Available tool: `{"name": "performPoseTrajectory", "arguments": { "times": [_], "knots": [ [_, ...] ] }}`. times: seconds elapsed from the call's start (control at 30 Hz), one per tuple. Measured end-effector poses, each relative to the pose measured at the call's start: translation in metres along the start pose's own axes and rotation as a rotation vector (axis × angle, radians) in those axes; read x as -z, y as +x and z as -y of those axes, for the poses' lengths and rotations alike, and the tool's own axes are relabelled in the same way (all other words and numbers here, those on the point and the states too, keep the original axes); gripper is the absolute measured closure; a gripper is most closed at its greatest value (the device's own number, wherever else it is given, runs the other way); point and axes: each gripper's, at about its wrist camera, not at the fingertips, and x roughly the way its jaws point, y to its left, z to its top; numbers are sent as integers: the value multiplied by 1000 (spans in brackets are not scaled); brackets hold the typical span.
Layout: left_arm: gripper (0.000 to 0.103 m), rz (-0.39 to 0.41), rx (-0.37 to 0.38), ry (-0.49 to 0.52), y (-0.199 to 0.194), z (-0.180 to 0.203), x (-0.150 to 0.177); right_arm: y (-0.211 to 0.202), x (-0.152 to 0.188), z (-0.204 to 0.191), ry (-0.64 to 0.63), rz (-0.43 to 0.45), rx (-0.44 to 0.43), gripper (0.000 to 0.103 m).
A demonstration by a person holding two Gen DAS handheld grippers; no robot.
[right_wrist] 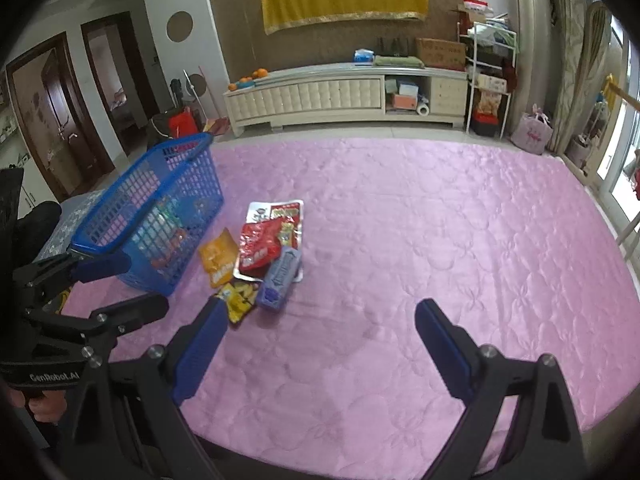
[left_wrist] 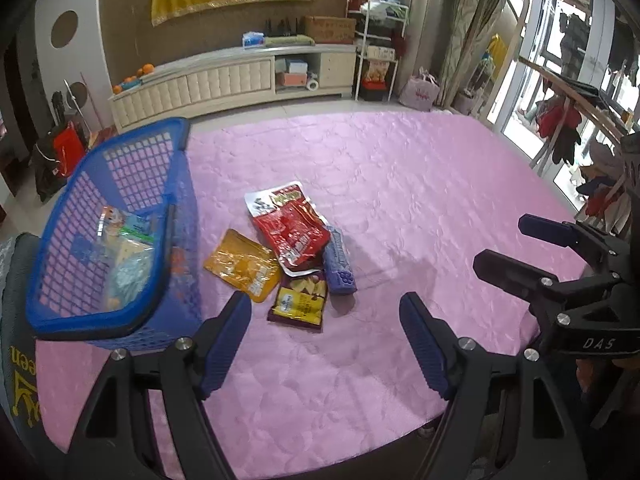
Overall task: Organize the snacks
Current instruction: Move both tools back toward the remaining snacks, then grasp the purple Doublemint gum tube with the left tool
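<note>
Pink quilted bedspread (left_wrist: 400, 184) fills both views, cream TV cabinet (right_wrist: 344, 94) along the far wall. Left gripper (left_wrist: 326, 340) hovers low over the spread, jaws wide, nothing held. Right gripper (right_wrist: 320, 348) likewise spread wide and empty, just beside the left one. Snack pile sits ahead of both: yellow chip bag (left_wrist: 298, 300) nearest, purple pack (left_wrist: 339, 266) touching it on the right, orange pouch (left_wrist: 242, 264) on the left, red pouch (left_wrist: 292, 228) overlapping on top. Blue mesh basket (left_wrist: 56, 312) stands left of the pile, just beside the orange pouch; inside are a few packets (left_wrist: 124, 248), pale blue-green and white, labels unreadable.
</note>
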Motion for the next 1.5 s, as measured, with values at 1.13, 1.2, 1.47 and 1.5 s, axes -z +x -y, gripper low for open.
{"name": "performPoseTrajectory", "arguments": {
  "times": [1.13,1.2,1.47,1.5],
  "knots": [
    [49,-315,4,13,151,17,-39,104,3,76,141,-181,85,7],
    [53,-321,-12,27,154,20,-41,102,4,77,150,-186,77,7],
    [70,-348,-24,25,169,29,-51,98,4,81,171,-180,71,7],
    [74,-347,-30,27,172,31,-51,98,4,82,172,-184,70,7]
  ]
}}
